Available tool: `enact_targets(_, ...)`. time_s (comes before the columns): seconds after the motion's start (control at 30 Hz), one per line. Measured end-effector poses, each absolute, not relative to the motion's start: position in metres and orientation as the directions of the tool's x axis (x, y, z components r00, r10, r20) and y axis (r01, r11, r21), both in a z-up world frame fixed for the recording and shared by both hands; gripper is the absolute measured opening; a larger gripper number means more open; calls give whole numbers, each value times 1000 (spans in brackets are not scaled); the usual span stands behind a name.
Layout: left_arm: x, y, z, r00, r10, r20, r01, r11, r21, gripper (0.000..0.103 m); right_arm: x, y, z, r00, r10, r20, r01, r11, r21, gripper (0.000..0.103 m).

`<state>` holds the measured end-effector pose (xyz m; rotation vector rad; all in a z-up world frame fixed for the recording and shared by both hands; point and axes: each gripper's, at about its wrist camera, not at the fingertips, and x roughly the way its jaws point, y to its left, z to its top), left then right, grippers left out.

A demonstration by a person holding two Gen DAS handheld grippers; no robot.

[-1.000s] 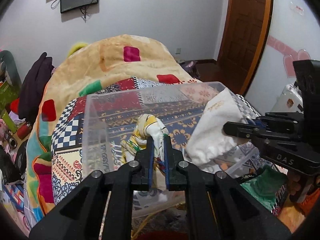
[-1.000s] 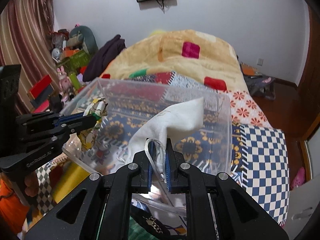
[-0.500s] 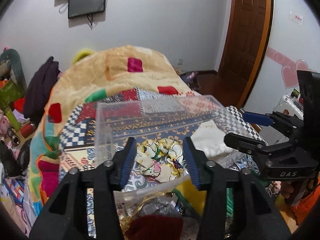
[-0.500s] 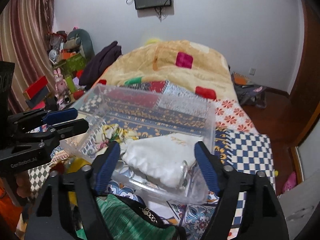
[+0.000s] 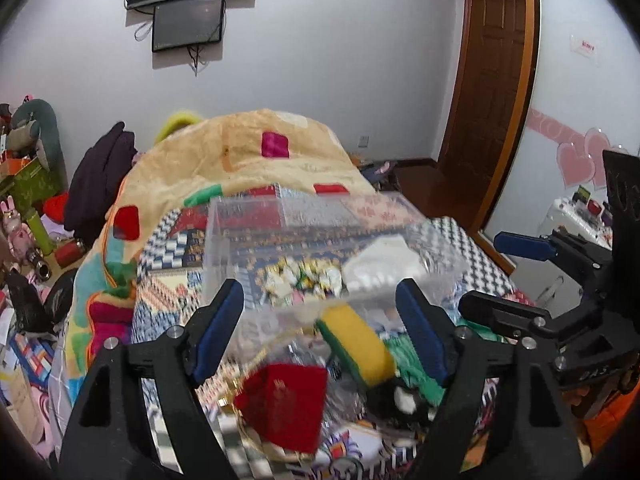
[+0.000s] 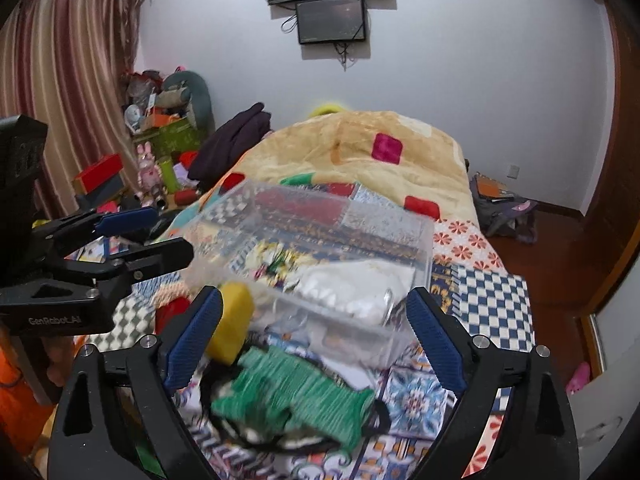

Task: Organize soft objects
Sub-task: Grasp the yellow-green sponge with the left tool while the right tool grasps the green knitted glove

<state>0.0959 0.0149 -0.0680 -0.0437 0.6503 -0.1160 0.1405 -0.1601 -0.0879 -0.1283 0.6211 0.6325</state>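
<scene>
Clear plastic is what I'm looking at mid-frame in both views: the bin is sitting on the patterned bed, its walls see-through. Inside it, a yellow-and-white floral cloth is lying at centre and a white pouch is lying to its right, touching the bin's right wall. Both views are blurring, so finer detail escapes me.

In the lower part of the left wrist view, below the bin's near edge, a yellow sponge with a green edge is lying tilted, a red pouch is sitting at lower centre, and a green knit is lying to the sponge's right, bunched on something black.

I'm holding my left gripper with its jaws released wide, nothing between them, the sponge and red pouch framed in the gap. My right gripper is likewise spread and empty, the green knit showing between its fingers. Each gripper is showing at the side edge of the other's view, near the bin's corners. Bare checked bedding is lying open at the right of the bin.
</scene>
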Motion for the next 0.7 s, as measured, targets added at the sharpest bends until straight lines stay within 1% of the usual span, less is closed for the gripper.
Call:
enact_targets(0.17, 89, 12, -90, 763, -130, -633, 75, 991, -113, 78, 132, -160, -110, 593, 511, -622, -603, 794, 78, 92)
enact_targets(0.27, 87, 10, -104, 751, -126, -649, 55, 990, -128, 78, 134, -157, -127, 550, 516, -656, -605, 788, 112, 92)
enact_targets(0.33, 87, 9, -109, 740, -134, -659, 57, 989, -138, 73, 135, -156, -136, 529, 512, -677, -610, 784, 117, 91)
enact_targets(0.37, 89, 7, -112, 735, -137, -664, 60, 989, -137, 69, 135, -155, -139, 525, 507, -683, -610, 784, 113, 91)
enact_targets(0.47, 91, 2, -115, 730, -148, -667, 74, 988, -139, 61, 135, -154, -145, 508, 504, -699, -614, 781, 116, 77)
enact_targets(0.5, 92, -1, -115, 729, -154, -667, 82, 987, -137, 58, 134, -154, -146, 506, 503, -701, -612, 782, 118, 75)
enact_targets(0.57, 92, -5, -116, 732, -152, -665, 91, 988, -125, 53, 135, -155, -150, 490, 505, -710, -612, 780, 133, 61)
enact_targets(0.6, 92, -8, -116, 733, -149, -664, 96, 989, -116, 51, 136, -156, -152, 479, 507, -717, -612, 778, 141, 57)
enact_targets(0.67, 93, -11, -116, 732, -153, -664, 106, 988, -112, 47, 137, -155, -156, 459, 509, -728, -617, 772, 151, 40)
enact_targets(0.7, 93, -12, -116, 729, -159, -666, 112, 987, -113, 44, 137, -154, -157, 450, 512, -732, -623, 767, 154, 37)
